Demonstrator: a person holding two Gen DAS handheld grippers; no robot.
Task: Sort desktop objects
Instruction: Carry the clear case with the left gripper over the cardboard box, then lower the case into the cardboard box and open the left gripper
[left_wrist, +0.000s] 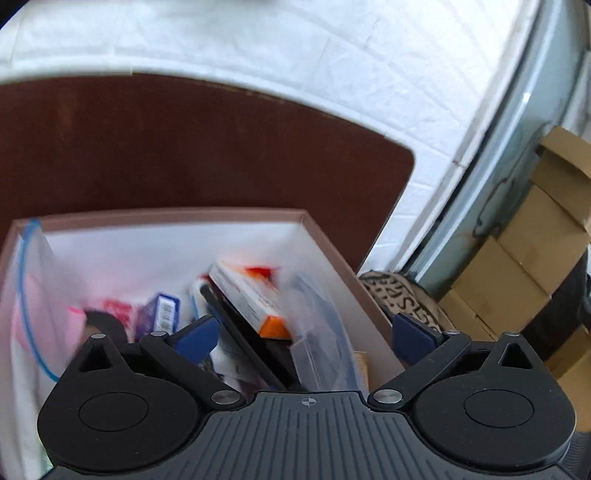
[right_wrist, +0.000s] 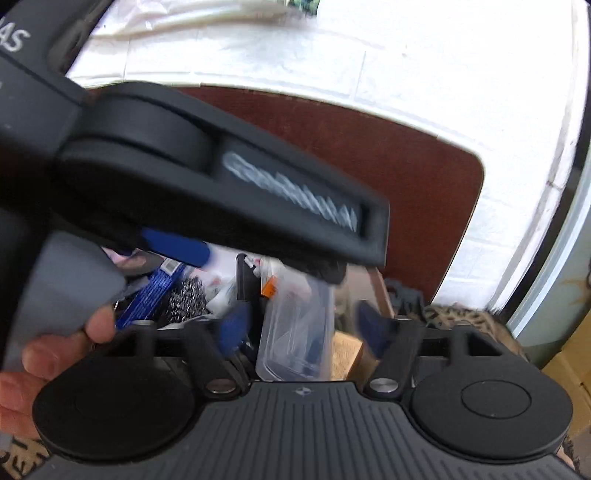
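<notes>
My left gripper (left_wrist: 303, 338): jaws spread wide at the bottom of the left wrist view, blue pads far apart, nothing pressed between them; one pad hangs over the box contents, the other sits past the box's right wall
My right gripper (right_wrist: 301, 328): jaws apart in the lower middle of the right wrist view, blue pads blurred, gripping nothing; a clear plastic case lies in the gap below them, untouched as far as I can tell
Box (left_wrist: 332, 254): open, pinkish-brown rim with white inside walls, fills the lower left of the left wrist view and stands on the desk
Desk (left_wrist: 184, 147): dark reddish-brown top with a rounded corner, across the middle of both views
Orange-and-white carton (left_wrist: 251, 295): lies tilted in the middle of the box, resting on a flat black item (left_wrist: 243, 332)
Small blue carton (left_wrist: 160, 312): stands in the box, left of centre
Zip bag (left_wrist: 33, 295): clear with a blue seal line, against the box's left wall
Clear plastic case (right_wrist: 295, 332): right side of the box contents
Hand (right_wrist: 55, 354): at the lower left of the right wrist view, wrapped round the grey handle of my other gripper
Cardboard boxes (left_wrist: 535, 240): stacked at the right edge of the left wrist view, off the desk
</notes>
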